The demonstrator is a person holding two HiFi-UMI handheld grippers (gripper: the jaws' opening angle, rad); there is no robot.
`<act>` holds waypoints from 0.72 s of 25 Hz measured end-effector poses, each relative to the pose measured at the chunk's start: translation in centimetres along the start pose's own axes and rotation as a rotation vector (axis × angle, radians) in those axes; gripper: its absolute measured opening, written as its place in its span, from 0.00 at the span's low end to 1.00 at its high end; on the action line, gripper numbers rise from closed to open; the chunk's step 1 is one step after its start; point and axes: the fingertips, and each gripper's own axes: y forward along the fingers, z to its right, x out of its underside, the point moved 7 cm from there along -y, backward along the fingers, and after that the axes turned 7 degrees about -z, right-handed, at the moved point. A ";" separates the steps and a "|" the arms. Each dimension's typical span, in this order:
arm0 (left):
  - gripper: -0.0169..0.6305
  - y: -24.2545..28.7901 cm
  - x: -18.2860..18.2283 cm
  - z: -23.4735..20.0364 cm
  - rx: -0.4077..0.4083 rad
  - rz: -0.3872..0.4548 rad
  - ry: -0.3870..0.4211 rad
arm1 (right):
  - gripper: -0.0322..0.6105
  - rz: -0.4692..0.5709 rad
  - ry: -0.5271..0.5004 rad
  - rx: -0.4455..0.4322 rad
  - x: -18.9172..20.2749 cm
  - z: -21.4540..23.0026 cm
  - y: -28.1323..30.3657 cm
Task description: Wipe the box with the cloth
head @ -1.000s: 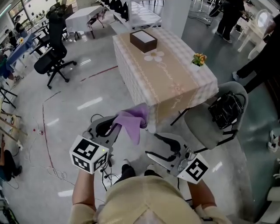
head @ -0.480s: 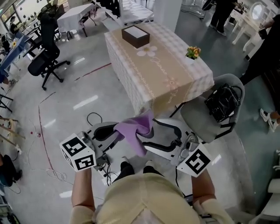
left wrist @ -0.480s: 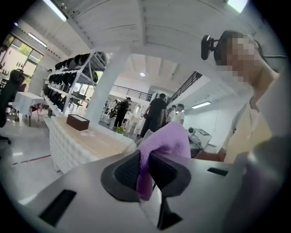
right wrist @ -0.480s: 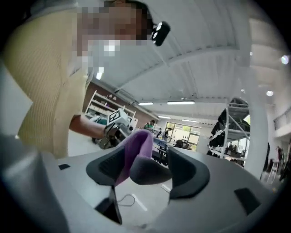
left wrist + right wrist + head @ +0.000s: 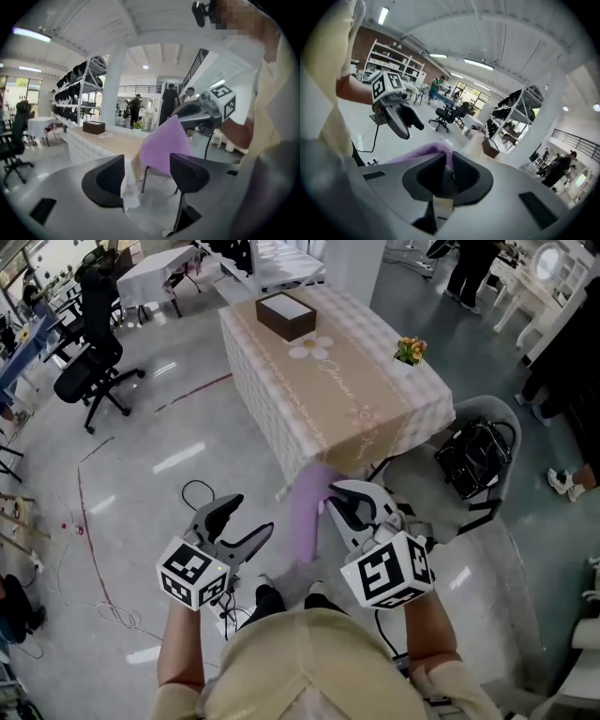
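My right hand-held gripper (image 5: 331,504) pinches the purple cloth (image 5: 305,523), jaws just closed; left hand-held gripper (image 5: 251,517), just opened, stands empty.

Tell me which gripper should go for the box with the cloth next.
Right. The right gripper has just closed its jaws on the purple cloth; the left gripper has just opened and holds nothing. Both are well short of the box at the far end of the table.

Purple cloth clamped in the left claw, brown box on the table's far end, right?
No: the right claw, just closed, clamps the purple cloth, per the right gripper view; the left claw has just opened, empty. The brown box: correct.
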 end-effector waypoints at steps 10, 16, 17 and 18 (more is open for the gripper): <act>0.64 6.3 -0.5 6.5 -0.262 -0.022 0.340 | 0.14 -0.118 -0.030 0.007 -1.5 -2.8 1.8; 0.11 4.8 -0.7 5.0 -0.399 -0.027 0.418 | 0.14 -0.148 -0.146 0.060 -0.5 -2.7 1.7; 0.10 4.5 -0.8 4.4 -0.397 -0.048 0.468 | 0.14 -0.126 -0.160 0.027 -0.1 -2.7 1.6; 0.09 4.2 -1.2 3.7 -0.387 -0.077 0.523 | 0.15 -0.098 -0.181 -0.012 0.4 -2.8 1.6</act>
